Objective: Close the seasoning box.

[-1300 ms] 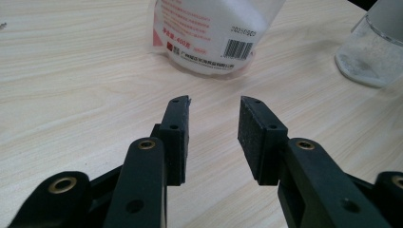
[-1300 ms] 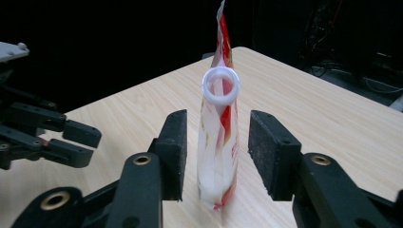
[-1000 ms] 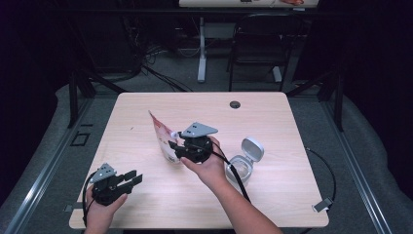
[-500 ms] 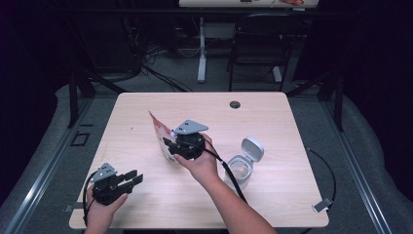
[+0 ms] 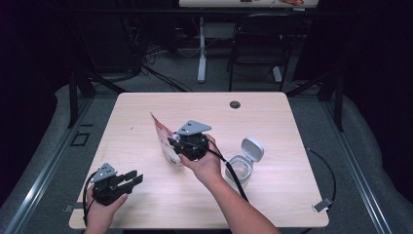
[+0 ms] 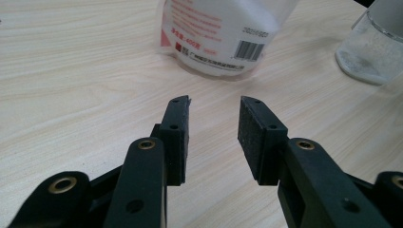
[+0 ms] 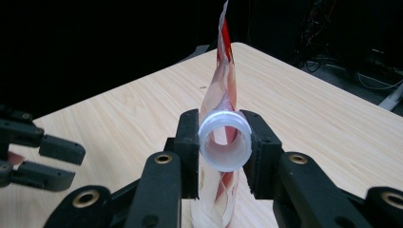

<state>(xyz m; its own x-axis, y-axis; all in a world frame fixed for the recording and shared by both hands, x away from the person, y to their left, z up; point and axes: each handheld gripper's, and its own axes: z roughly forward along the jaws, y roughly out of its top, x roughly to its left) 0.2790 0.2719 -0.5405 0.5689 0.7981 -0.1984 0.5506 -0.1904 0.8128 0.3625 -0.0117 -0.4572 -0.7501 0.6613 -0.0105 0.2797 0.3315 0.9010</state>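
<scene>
A red and white stand-up pouch stands upright near the middle of the table. Its white round spout sits between the pads of my right gripper, which touch it on both sides. The jaws have just been closing on it. From above, the right gripper reaches the pouch from its right. My left gripper rests near the front left corner, open, with nothing between its pads. The pouch's base stands well beyond them.
A clear jar with its flip lid raised stands right of the right hand; its wall appears in the left gripper view. A dark grommet lies near the far edge. A chair stands behind the table.
The right gripper has stayed at the pouch with only a slight wobble of the hand. The left gripper and the jar have not moved.
</scene>
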